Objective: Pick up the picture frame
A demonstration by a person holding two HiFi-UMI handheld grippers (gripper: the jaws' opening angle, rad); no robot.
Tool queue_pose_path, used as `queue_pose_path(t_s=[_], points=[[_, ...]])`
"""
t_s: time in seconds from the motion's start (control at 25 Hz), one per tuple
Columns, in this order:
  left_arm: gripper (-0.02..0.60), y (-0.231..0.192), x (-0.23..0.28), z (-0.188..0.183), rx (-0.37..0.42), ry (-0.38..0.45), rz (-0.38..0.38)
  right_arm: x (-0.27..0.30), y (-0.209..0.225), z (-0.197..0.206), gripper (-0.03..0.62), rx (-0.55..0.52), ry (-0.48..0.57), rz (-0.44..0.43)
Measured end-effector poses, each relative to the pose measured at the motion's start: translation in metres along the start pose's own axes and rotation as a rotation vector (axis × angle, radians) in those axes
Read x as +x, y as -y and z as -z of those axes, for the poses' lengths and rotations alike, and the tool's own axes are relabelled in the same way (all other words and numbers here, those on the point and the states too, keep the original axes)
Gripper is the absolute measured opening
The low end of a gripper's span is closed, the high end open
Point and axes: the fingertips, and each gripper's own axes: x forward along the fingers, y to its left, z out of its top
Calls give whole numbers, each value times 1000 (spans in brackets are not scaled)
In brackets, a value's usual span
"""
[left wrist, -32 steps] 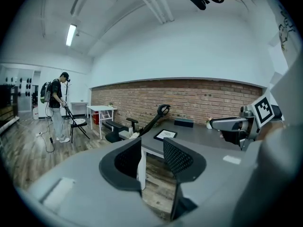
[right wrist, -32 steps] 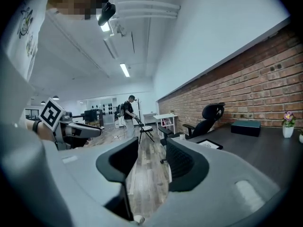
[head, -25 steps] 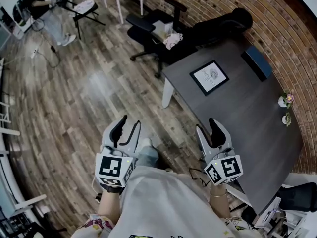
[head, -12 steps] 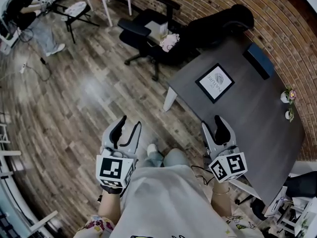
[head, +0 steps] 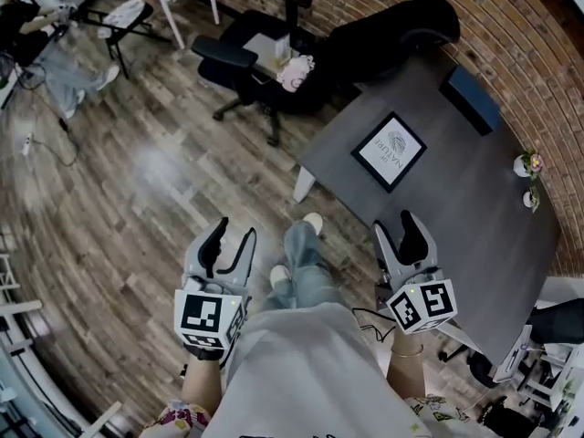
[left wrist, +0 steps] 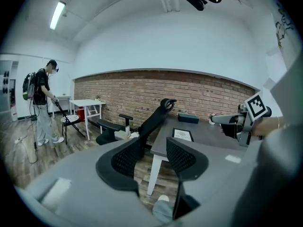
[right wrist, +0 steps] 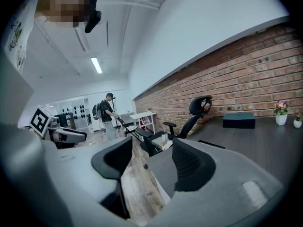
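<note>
Picture frame lies flat on the dark table, untouched. Left gripper and right gripper have just been opening, jaws apart, nothing between them.

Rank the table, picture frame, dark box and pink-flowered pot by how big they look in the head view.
1. table, by far the largest
2. picture frame
3. dark box, looks somewhat smaller, but it sits farther from the camera, so this is unsure
4. pot, clearly the smallest
</note>
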Motion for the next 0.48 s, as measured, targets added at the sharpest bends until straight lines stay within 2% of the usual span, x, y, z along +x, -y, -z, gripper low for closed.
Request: queue_pose_path(t_s=[0.48], points=[[196, -5, 112, -56, 64, 12, 108, 69, 75, -29, 264, 57, 34, 90]])
